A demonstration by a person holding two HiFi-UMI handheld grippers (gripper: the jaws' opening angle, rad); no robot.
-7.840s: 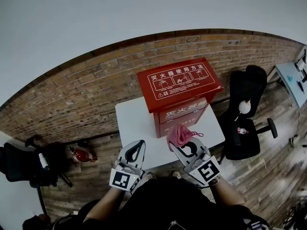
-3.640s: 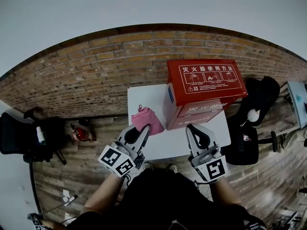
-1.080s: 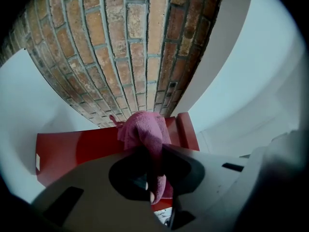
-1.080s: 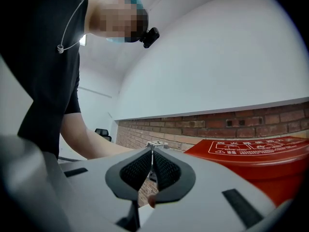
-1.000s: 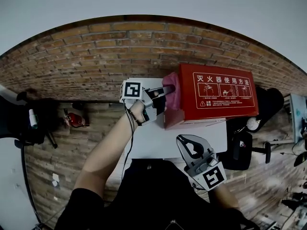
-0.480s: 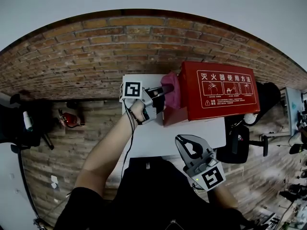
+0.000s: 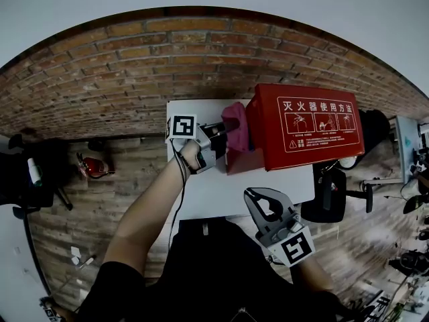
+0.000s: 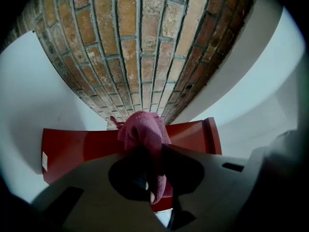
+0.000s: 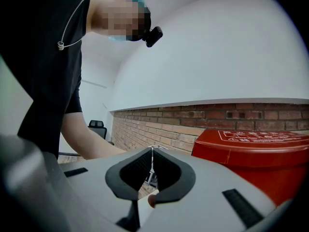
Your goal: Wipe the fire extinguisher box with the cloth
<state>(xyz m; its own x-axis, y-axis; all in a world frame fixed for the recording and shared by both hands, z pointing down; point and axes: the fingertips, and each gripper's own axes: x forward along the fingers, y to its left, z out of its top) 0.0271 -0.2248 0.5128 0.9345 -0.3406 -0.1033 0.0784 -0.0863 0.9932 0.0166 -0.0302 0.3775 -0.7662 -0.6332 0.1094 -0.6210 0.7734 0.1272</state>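
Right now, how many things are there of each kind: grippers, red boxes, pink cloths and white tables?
Grippers: 2, the left gripper and the right gripper
Red fire extinguisher box: 1
Pink cloth: 1
White table: 1
Total: 5

Black shirt (image 7: pixel 214 267); grey right tongs (image 7: pixel 253 193)

Box: red rectangular fire extinguisher box (image 7: pixel 305 129), upright on a white table (image 7: pixel 228 190), its top printed with white characters and instruction pictures.
Cloth: bunched pink terry cloth (image 7: pixel 236 121), pinched in the left gripper (image 7: pixel 225 127), lying against the box's end wall on the head view's left.
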